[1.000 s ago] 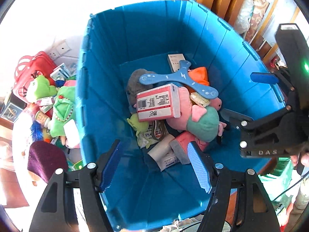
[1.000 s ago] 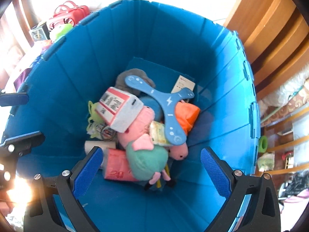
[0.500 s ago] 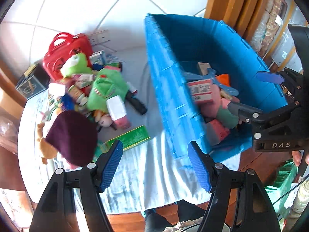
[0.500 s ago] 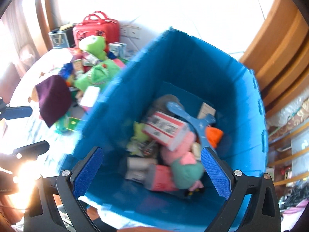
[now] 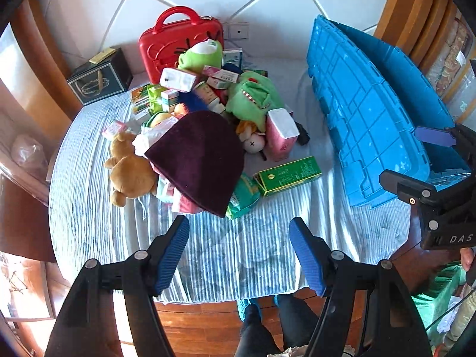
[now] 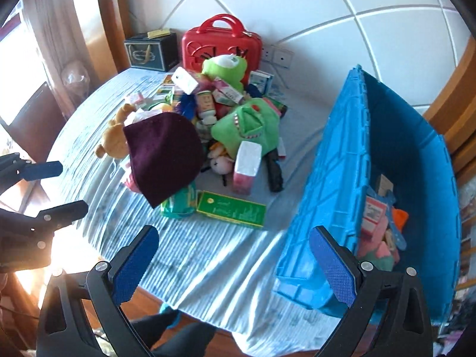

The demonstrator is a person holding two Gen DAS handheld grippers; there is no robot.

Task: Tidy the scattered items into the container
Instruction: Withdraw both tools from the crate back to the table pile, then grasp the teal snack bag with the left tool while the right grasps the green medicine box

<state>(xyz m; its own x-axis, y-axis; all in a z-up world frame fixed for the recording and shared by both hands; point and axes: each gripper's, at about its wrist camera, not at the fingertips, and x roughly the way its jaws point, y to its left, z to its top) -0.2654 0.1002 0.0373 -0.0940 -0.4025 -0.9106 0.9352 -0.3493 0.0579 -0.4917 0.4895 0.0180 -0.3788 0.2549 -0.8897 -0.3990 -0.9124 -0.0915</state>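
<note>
Left wrist view: the left gripper (image 5: 239,251) is seen with its blue pads (image 5: 172,255) spread apart and nothing between them, held over bare striped tablecloth (image 5: 98,208). Just beyond the fingertips a dark purple knit hat (image 5: 197,159) is draped over the near edge of the scattered pile, with a green carton (image 5: 287,175) beside it and a brown teddy bear (image 5: 129,168) further left. The right gripper (image 6: 233,263) is likewise released and empty, angled steeply down over the cloth's near edge. The blue container (image 6: 333,184) is set to the right of both grippers, well apart from the pile, with items already inside. Behind the pile a green dinosaur plush (image 5: 255,96) and a red case (image 5: 178,43) are seen against the wall.
</note>
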